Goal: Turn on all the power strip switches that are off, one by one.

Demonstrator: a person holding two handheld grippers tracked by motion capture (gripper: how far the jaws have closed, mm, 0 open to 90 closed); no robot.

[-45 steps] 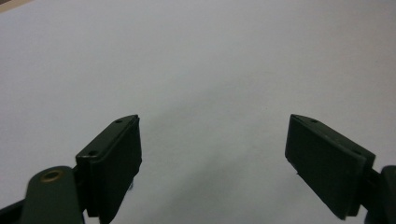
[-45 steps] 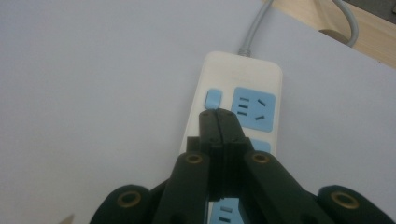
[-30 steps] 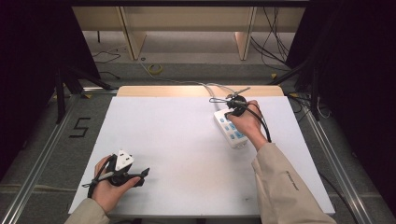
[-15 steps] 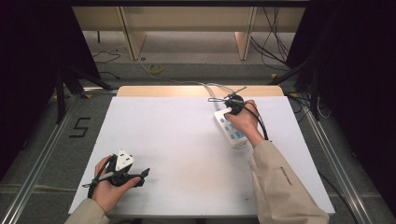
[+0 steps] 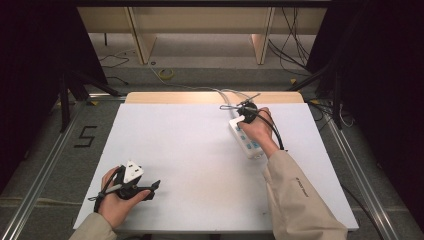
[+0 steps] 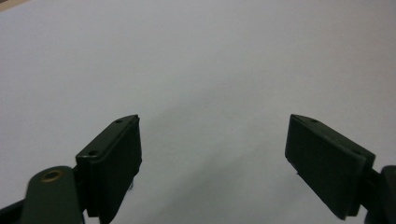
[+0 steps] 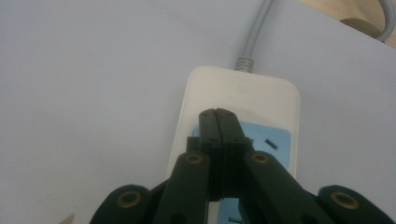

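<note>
A white power strip [image 5: 248,142] with blue socket panels lies at the far right of the white table [image 5: 190,150]. Its grey cord [image 5: 221,93] runs off over the far edge. My right gripper [image 5: 244,111] is over the strip's far end. In the right gripper view its jaws are pressed together, and the shut gripper [image 7: 217,115] rests on the strip [image 7: 243,91] at the edge of a blue panel [image 7: 273,142], with nothing between the jaws. My left gripper [image 5: 154,186] lies low at the near left, open [image 6: 212,154] over bare tabletop.
A wooden strip [image 5: 175,97] borders the table's far edge. Metal rails [image 5: 42,170] run along both sides of the table. Loose cables [image 5: 295,45] lie on the floor beyond it, and a "5" mark [image 5: 86,136] is on the floor at left.
My right hand has edged slightly along the strip toward its far end, jaws still shut. The left hand has not moved.
</note>
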